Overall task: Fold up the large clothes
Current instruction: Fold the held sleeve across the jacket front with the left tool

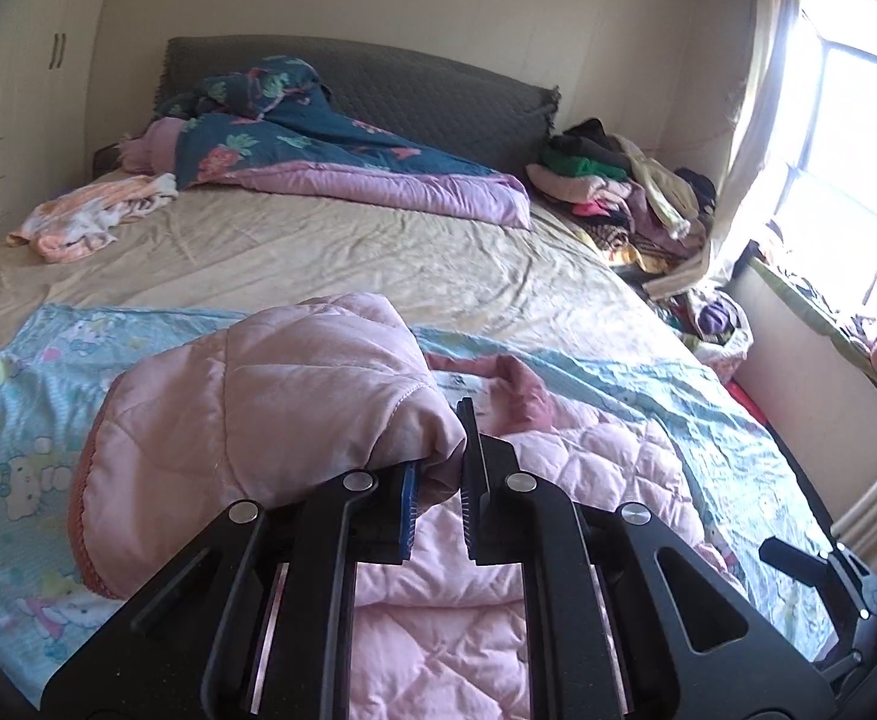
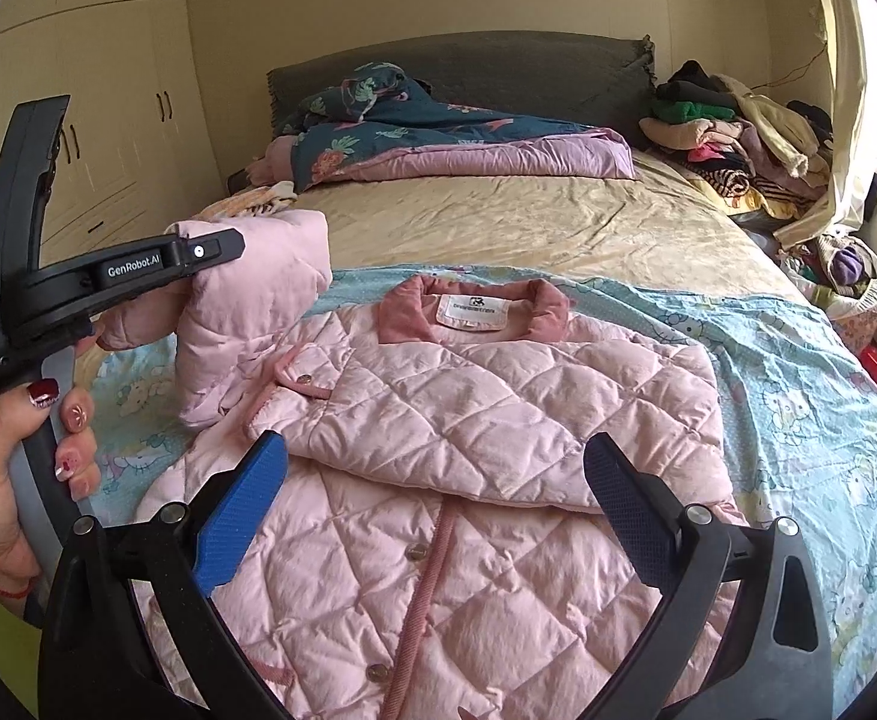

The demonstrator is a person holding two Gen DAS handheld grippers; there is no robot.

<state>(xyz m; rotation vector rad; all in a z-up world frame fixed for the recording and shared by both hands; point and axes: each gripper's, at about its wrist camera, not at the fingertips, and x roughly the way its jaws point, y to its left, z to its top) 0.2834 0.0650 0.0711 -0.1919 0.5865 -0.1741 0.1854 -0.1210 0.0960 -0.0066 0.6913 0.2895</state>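
Note:
A pink quilted jacket point(image 2: 486, 420) lies front up on a light blue cartoon-print sheet point(image 2: 798, 396) on the bed, its darker pink collar point(image 2: 474, 306) toward the headboard. One sleeve lies folded across the chest. My left gripper point(image 1: 445, 468) is shut on the other sleeve point(image 1: 270, 408) and holds it lifted above the sheet; it also shows in the right wrist view point(image 2: 198, 276) at the left, gripping that sleeve point(image 2: 246, 312). My right gripper point(image 2: 438, 498) is open and empty, hovering over the jacket's middle.
A teal and lilac floral quilt point(image 2: 438, 138) lies bunched at the grey headboard point(image 2: 528, 72). A pile of clothes point(image 2: 738, 138) sits at the bed's far right, by the window. A peach garment point(image 1: 90, 216) lies far left. Cream wardrobes point(image 2: 90, 90) stand left.

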